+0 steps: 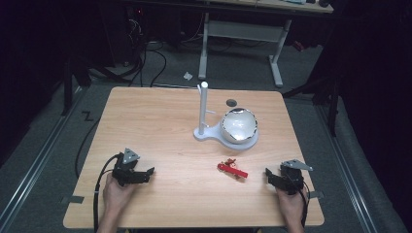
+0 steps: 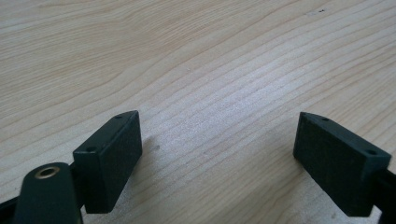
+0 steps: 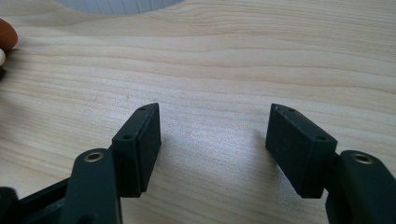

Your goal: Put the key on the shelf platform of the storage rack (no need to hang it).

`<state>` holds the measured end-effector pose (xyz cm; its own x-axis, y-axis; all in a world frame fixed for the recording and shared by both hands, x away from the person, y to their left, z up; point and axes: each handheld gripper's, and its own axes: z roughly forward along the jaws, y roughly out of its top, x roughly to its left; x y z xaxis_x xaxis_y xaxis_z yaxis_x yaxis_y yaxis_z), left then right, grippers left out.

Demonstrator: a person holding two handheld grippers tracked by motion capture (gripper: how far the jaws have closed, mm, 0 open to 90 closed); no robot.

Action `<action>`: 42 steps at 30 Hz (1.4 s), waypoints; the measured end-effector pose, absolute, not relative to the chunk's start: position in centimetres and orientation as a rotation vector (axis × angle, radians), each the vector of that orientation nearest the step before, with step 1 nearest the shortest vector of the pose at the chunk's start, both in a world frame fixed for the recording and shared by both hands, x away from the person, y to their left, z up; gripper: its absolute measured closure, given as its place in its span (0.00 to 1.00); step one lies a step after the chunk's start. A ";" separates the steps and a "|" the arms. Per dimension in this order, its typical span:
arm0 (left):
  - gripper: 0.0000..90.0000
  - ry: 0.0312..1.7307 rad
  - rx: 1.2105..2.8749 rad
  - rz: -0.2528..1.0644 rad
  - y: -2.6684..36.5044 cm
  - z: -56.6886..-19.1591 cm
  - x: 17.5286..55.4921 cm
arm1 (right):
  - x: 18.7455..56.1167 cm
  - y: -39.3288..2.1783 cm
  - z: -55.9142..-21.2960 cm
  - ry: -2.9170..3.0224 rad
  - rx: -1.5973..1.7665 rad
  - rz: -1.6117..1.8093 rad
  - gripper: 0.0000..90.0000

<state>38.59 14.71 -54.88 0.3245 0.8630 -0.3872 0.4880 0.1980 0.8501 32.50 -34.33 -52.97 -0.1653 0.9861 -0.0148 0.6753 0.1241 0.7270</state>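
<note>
High view: wooden table (image 1: 160, 126) with a white stand (image 1: 203, 114), an upright post on a flat base, whose base carries a shiny round metal bowl (image 1: 238, 125) at centre-right. Small red item (image 1: 232, 169), looks like a red keychain or clip with a bit of gold hardware at its left end, lies flat on the table in front of the stand's base, between the two grippers and nearer the right one, touching neither. Its long axis runs upper left to lower right in this view, gold end toward the left gripper (image 1: 145, 174), plain red end toward the right gripper (image 1: 270, 175). Both grippers rest low near the front edge, held in the person's hands, tips facing inward. Left gripper view: jaws spread wide over bare wood grain, nothing between them. Right gripper view: jaws also spread wide, nothing gripped; a reddish rounded bit (image 3: 6, 33) at the far left edge, can't tell what it is; pale curved edge of the stand's base (image 3: 119, 4) at top. Judgement: red item looks light, small and thin, probably stiff in the body with loose hardware at the gold end; likely slides on smooth wood. Best hold is across the narrow width at mid-body.
</note>
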 end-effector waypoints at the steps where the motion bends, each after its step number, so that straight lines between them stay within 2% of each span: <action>1: 0.17 1.318 1.448 0.413 14.7 -54.9 38.6 | 32.5 -34.3 -53.0 1.904 1.601 0.804 0.40; 20: 0.17 1.318 1.446 0.405 14.7 -54.9 38.4 | 32.6 -34.5 -53.0 1.919 1.584 0.815 0.41; 26: 0.17 1.320 1.444 0.409 14.7 -54.9 38.4 | 32.5 -34.5 -52.6 1.934 1.604 0.789 0.46; 42: 0.16 1.322 1.445 0.411 14.7 -54.9 38.4 | 30.8 -33.7 -51.5 1.938 1.572 1.000 0.49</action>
<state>38.36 14.71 -54.87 0.3220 0.8627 -0.3899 0.4892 0.2010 0.8487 30.76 -33.72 -51.45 -0.2498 0.9634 0.0971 0.6374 0.0881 0.7655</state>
